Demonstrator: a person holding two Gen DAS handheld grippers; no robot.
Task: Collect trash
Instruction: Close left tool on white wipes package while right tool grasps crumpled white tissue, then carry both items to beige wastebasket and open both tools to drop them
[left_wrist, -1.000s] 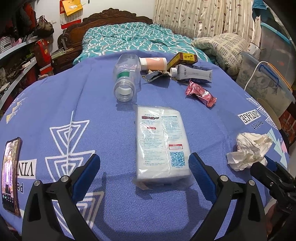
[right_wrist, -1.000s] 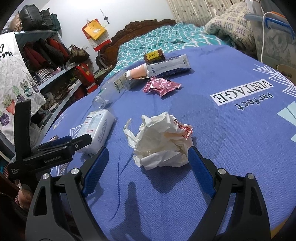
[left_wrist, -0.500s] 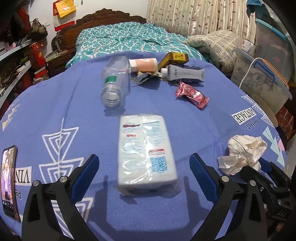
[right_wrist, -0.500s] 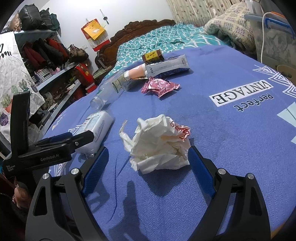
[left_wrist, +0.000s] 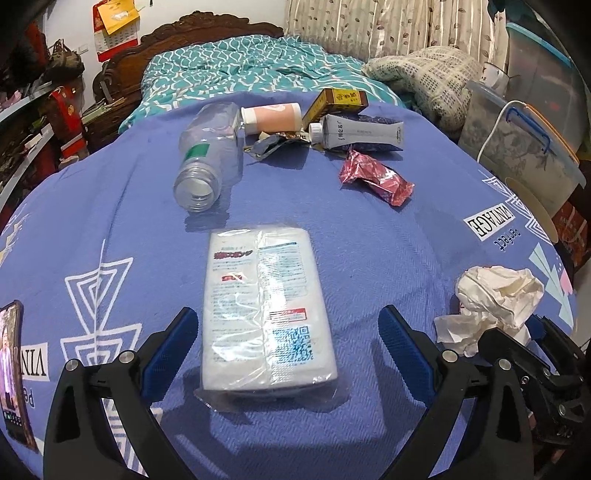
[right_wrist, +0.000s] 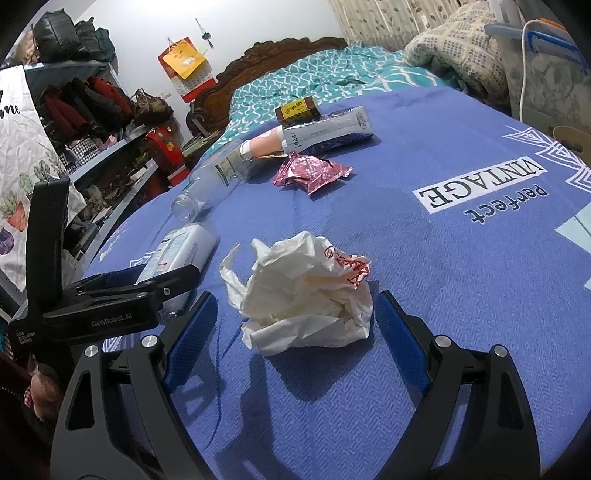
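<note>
Between the right gripper jaws, now closing but not yet touching: crumpled paper on blue cloth. Left gripper jaws open, straddling sealed packet, long axis pointing away.

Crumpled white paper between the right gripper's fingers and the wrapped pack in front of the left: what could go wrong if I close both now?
The crumpled white paper is loose and springy; the right gripper, open around it, may pinch only a flap. The wrapped pack lies off-centre in the left gripper, nearer its left finger, so closing could skew it, and the glossy film may slip. The two grippers sit close together and could bump.
</note>
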